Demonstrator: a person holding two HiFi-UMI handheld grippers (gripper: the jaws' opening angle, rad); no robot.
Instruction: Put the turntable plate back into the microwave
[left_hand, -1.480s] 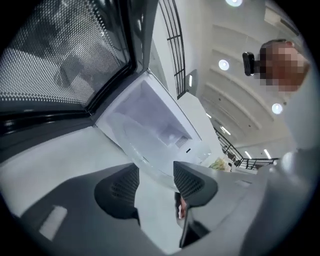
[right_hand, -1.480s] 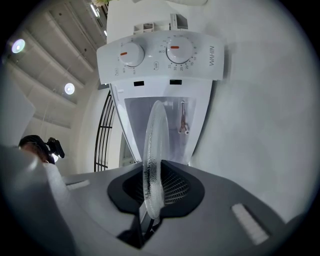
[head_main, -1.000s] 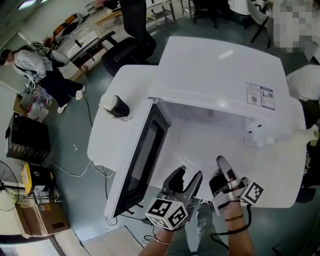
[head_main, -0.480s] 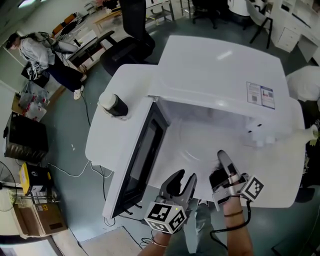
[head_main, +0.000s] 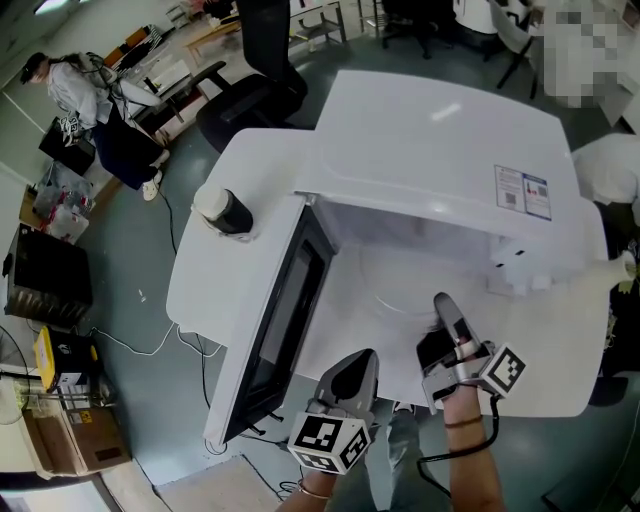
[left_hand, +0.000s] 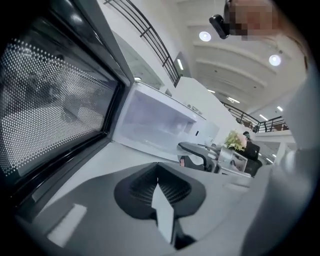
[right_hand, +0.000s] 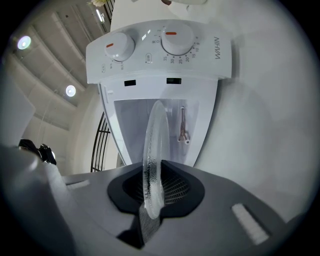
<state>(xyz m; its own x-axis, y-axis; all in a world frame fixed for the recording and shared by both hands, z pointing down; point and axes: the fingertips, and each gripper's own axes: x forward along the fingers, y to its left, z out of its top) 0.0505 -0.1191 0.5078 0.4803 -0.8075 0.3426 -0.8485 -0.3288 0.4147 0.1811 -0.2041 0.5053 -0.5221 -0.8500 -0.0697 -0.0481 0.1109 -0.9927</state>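
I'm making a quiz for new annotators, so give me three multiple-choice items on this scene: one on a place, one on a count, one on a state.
1. Where does the dark jar stand?
A. On the table, left of the microwave
B. On top of the microwave
C. Inside the microwave

2. How many knobs does the microwave have?
A. One
B. Two
C. Four

3. What state is the right gripper in?
A. Open and empty
B. Shut and empty
C. Shut on the plate

Answers:
1 A: the jar stands on the table beyond the open door.
2 B: the right gripper view shows two knobs side by side.
3 C: the glass plate's rim is pinched between the jaws.
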